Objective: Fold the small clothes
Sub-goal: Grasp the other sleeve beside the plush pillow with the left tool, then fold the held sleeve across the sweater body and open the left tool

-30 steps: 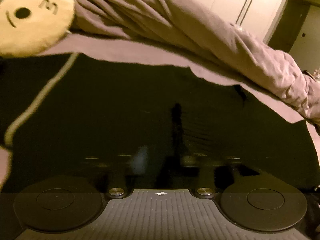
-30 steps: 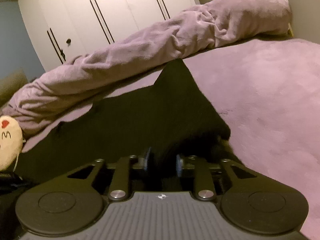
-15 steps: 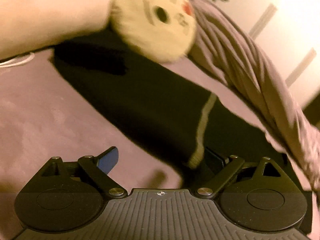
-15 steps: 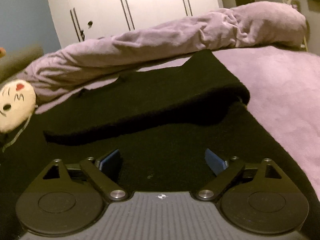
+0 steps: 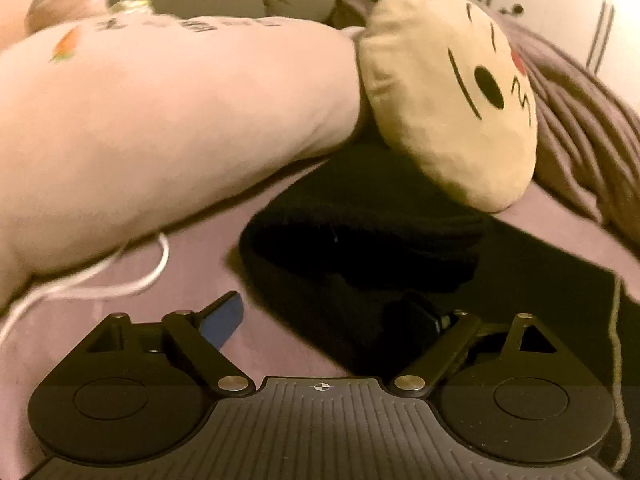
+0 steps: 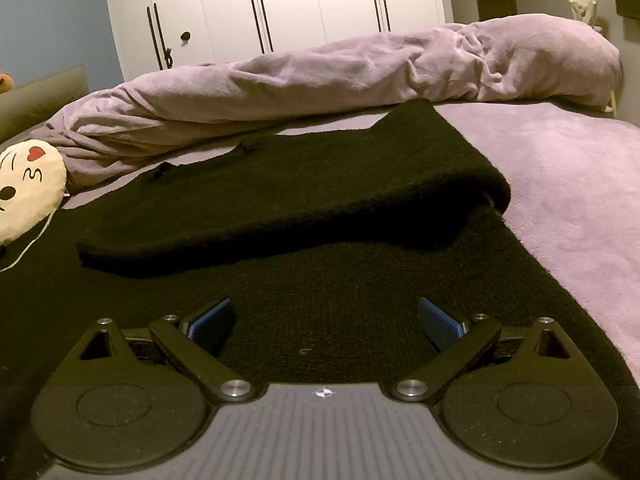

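A black knitted garment (image 6: 320, 280) lies spread on the purple bed (image 6: 568, 184), with one sleeve (image 6: 280, 208) folded across its body. My right gripper (image 6: 326, 316) hovers low over the body. Its jaws are opening wide and nothing is between them. In the left wrist view the garment's rolled end (image 5: 360, 240) lies just ahead. My left gripper (image 5: 322, 312) straddles its edge, one finger over the bedsheet and the other over black cloth. Those jaws are closing but stand wide, and the pads press on nothing.
A cream emoji cushion (image 5: 452, 96) and a long pink pillow (image 5: 160, 120) lie right behind the garment's end, with a white cord (image 5: 120, 276) on the sheet. A rolled purple duvet (image 6: 320, 76) runs along the far side, with white wardrobe doors (image 6: 300, 0) beyond.
The right gripper let go of the sleeve, which now lies folded over the garment, and its jaws spread wide. The left gripper swung from the garment's middle to its end by the cushion.
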Available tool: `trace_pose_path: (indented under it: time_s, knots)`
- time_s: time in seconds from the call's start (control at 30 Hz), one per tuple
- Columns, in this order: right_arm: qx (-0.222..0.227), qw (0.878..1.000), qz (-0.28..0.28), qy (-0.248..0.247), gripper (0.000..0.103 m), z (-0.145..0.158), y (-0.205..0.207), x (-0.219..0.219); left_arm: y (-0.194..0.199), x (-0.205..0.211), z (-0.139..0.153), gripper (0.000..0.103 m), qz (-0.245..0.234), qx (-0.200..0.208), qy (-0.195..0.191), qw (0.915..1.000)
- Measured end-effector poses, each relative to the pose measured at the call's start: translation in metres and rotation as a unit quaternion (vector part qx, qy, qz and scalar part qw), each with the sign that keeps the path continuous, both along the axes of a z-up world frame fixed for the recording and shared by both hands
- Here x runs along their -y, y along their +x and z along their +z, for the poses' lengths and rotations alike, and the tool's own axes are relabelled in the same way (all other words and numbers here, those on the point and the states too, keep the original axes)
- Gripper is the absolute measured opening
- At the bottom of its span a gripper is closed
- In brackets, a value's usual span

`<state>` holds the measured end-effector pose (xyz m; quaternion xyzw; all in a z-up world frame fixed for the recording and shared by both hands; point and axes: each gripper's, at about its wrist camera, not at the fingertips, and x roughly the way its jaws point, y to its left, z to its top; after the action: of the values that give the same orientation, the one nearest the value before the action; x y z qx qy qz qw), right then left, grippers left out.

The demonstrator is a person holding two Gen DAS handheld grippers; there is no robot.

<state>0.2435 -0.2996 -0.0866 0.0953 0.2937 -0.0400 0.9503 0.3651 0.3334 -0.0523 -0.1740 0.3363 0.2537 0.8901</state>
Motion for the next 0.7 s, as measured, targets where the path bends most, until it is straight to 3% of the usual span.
trace_pose_path:
  time_s: [0.07,0.2,0.23,0.4,0.57,0.63,0.7]
  knots:
    - [0.001,1.0,0.0,-0.001,0.099,0.0,0.0,0.0,0.004,-0.004,0.001,0.079,0.006,0.009,0.003,0.9999]
    - [0.001,1.0,0.0,0.0,0.099,0.0,0.001,0.001,0.005,-0.006,0.002,0.023,0.013,0.013,0.002,0.9998]
    - [0.001,1.0,0.0,0.0,0.099,0.0,0.001,0.001,0.002,-0.007,0.004,0.018,0.016,0.024,-0.008,0.9996]
    - [0.005,1.0,0.001,0.006,0.099,0.0,0.001,0.003,-0.013,0.024,0.025,0.015,-0.01,0.073,0.021,0.9971]
    - [0.009,1.0,0.001,0.014,0.099,0.0,-0.001,0.005,-0.015,0.094,0.078,0.014,-0.092,0.12,0.016,0.9883]
    - [0.009,1.0,0.002,0.017,0.099,-0.001,-0.001,0.006,-0.016,0.137,0.101,0.012,-0.138,0.141,0.006,0.9804]
    - [0.011,1.0,0.002,0.021,0.099,-0.001,-0.002,0.007,-0.02,0.19,0.119,0.01,-0.201,0.156,-0.005,0.9671]
